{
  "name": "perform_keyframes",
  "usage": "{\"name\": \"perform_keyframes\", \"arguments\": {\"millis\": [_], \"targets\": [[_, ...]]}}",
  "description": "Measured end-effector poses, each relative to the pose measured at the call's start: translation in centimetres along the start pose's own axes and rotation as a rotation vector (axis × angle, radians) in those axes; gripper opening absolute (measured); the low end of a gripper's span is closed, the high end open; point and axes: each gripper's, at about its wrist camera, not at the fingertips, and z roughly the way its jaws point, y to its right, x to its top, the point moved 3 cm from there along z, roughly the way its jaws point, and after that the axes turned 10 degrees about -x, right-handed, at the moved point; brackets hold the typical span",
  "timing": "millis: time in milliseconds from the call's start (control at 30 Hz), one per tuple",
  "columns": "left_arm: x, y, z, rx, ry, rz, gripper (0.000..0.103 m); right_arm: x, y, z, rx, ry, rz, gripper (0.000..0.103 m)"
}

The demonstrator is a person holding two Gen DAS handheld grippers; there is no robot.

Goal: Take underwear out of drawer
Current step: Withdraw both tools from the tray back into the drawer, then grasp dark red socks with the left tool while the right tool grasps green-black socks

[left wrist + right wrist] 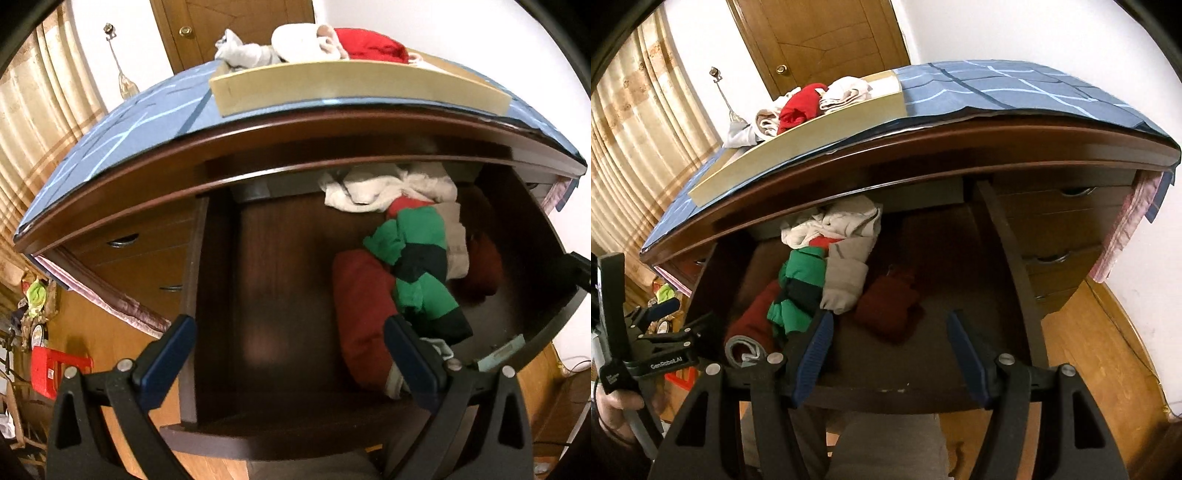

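The drawer [218, 295] stood pulled out from the dresser [1052, 147], its dark wooden floor largely bare on the left side in the left wrist view. The underwear lay in a loose heap toward the drawer's right half in that view: a white piece [373, 188] at the back under the dresser's lip, a green-and-navy piece [417, 258] over the middle, a dark red roll [362, 314] beside it at the front, a grey piece [846, 280] and a second dark red piece [890, 306] lying next to the grey one.

The left gripper [291, 350] hung above the drawer with its jaws wide apart and nothing between them; its right finger [410, 362] overlapped the red roll in view, though contact could not be confirmed. The right gripper [890, 354] was likewise held over the drawer's front edge, jaws apart and empty, its left finger [812, 358] near the green-and-navy piece.

On the dresser top, over a blue cloth [997, 88], sat a pale tray [354, 85] holding white and red garments [369, 44]. A hand [613, 410] gripped the left tool's handle.
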Motion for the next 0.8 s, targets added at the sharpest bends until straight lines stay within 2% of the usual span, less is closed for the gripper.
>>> {"name": "perform_keyframes", "arguments": {"millis": [200,400,533,700,733,800], "targets": [[0.3,0.0,1.2,-0.007,-0.044,-0.006,0.103,1.3,-0.7,2.9,0.052,-0.093,0.032,0.067],[0.5,-0.5,2.1,-0.041,-0.095,-0.041,0.102,1.8,-2.1,7.6,0.029,-0.278,0.054,0.067],[1.0,-0.7,2.6,-0.052,-0.115,-0.058,0.102,1.7,-3.0,9.5,-0.007,-0.329,0.023,0.067],[1.4,-0.8,2.9,-0.024,-0.128,-0.040,0.102,2.3,-4.6,8.1,0.134,-0.294,0.039,0.067],[1.4,-0.9,2.9,-0.014,-0.128,-0.033,0.102,2.3,-5.2,8.1,0.164,-0.300,0.042,0.067],[1.6,-1.3,2.6,-0.005,-0.127,-0.038,0.102,1.7,-6.7,9.0,0.264,-0.372,0.061,0.067]]}}
